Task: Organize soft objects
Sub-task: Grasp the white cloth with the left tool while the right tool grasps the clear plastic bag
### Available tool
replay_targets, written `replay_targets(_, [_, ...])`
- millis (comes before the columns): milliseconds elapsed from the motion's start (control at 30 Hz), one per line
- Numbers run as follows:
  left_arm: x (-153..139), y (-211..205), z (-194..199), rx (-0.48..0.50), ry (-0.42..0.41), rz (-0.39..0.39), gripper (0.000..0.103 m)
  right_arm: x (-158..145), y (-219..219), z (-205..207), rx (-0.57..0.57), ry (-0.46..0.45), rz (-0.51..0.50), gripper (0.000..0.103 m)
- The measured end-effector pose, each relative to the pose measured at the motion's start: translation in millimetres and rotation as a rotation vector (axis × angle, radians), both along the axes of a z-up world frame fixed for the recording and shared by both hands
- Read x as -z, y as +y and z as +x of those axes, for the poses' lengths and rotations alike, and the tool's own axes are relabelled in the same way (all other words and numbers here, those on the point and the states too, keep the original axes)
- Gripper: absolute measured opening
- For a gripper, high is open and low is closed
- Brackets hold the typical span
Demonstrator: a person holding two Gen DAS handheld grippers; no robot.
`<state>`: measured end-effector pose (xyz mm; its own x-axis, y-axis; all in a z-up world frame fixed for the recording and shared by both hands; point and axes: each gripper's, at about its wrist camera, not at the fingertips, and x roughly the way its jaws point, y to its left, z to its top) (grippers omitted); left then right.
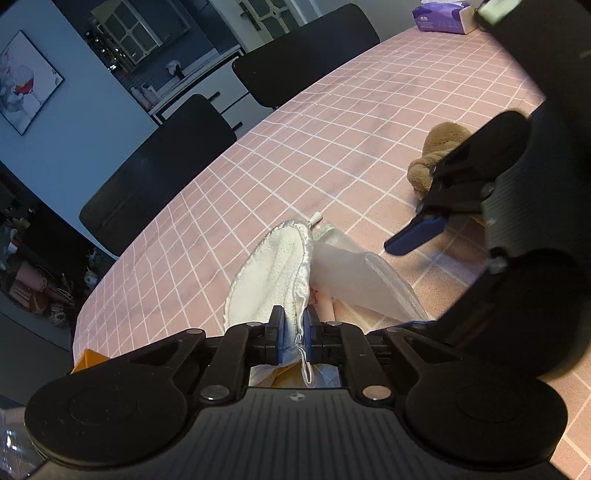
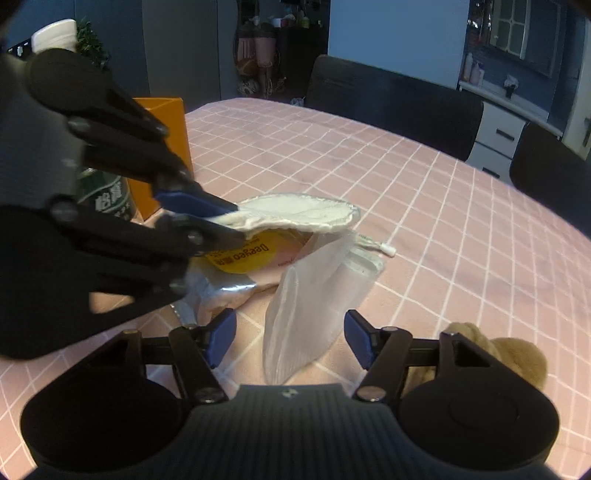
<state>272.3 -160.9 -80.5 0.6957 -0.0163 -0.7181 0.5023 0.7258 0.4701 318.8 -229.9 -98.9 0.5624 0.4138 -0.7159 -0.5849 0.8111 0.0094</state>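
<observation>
My left gripper point(image 1: 293, 332) is shut on the near edge of a white fluffy pad point(image 1: 273, 266) with a satin rim, lifted off the pink checked table point(image 1: 332, 122). From the right wrist view the left gripper point(image 2: 221, 218) holds the white pad point(image 2: 295, 212) out level above a yellow-labelled packet point(image 2: 243, 253). A translucent mesh bag point(image 2: 314, 295) lies between the spread fingers of my right gripper point(image 2: 291, 339), which is open; its pads do not press the bag. A brown plush toy point(image 2: 517, 358) lies just right of that gripper. The same mesh bag point(image 1: 354, 273) and plush toy point(image 1: 439, 147) appear beside the right gripper point(image 1: 421, 221).
An orange box point(image 2: 166, 147) and a green-labelled bottle point(image 2: 107, 195) stand at the table's left end behind the left gripper. A purple tissue pack point(image 1: 439, 16) sits at the far corner. Black chairs point(image 2: 391, 103) line the far side.
</observation>
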Motion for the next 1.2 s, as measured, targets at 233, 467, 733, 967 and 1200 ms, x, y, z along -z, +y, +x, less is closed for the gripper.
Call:
replay_targets(233, [-0.8,3.2,-3.8,-0.013,-0.012,-0.016,0.011,14.5,5.6,8.7,0.036,0.029,-0.016,0.034])
replay_targets(467, [-5.6,7.2,-10.4,-0.011,-0.021,-0.035,0.011,16.6,2.6,9.3,0.077,0.037,-0.027,0.004])
replay_targets(733, [-25.9,12.5,-26.1,-0.010,-0.045,-0.102,0.011,-8.9,-5.2,-6.7,0.092,-0.016,-0.036,0.000])
replay_targets(967, [-51.3,14.1,-52.6,0.013,-0.081,-0.142,0.010,-41.6,-14.3,-35.8,0.096,-0.063,-0.052,0.000])
replay_targets(1200, [-72.9,19.8,-86.3,0.062,-0.114,-0.176,0.010,-73.0,-22.3,-73.4,0.094,-0.107,-0.065,0.000])
